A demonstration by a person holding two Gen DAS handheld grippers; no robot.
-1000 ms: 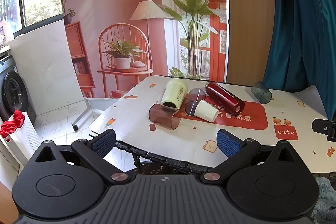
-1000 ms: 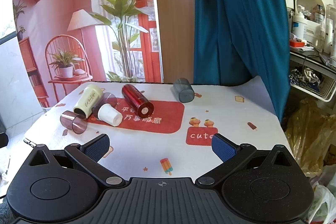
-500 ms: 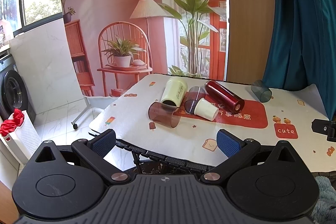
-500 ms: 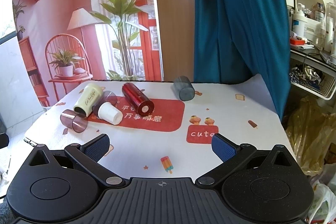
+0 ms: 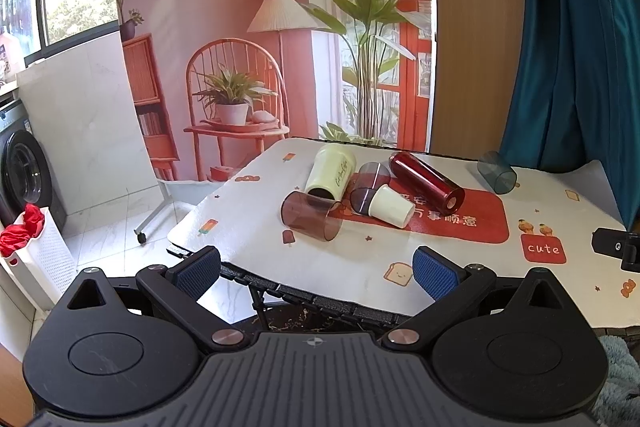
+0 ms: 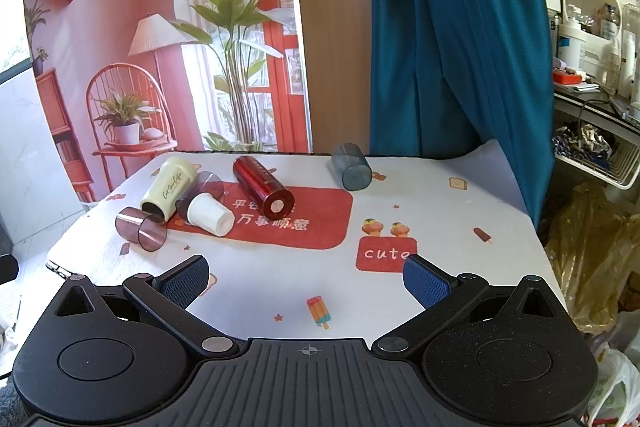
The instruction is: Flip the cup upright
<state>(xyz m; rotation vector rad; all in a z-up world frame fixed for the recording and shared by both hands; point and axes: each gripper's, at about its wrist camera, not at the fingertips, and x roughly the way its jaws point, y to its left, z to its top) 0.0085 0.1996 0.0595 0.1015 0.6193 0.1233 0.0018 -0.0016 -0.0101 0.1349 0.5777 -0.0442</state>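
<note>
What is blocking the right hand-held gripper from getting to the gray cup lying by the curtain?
Nothing visible. The right hand-held gripper is open, and only bare tablecloth lies between it and the gray cup, which lies on its side apart from the other cups.

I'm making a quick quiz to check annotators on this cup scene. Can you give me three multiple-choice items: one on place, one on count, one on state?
1. Where does the grey-blue cup lie?
A. Apart from the others, toward the curtain
B. Inside the cream cup
C. On the floor

2. How many cups lie on the table?
A. Three
B. Six
C. Nine

3. How do the two hand-held grippers stand?
A. Both open and empty
B. Both shut on cups
C. One holds a cup

Answers: 1 A, it sits alone near the blue curtain. 2 B, all six lie on their sides. 3 A, the left hand-held gripper and right hand-held gripper show spread pads with nothing between them.
</note>
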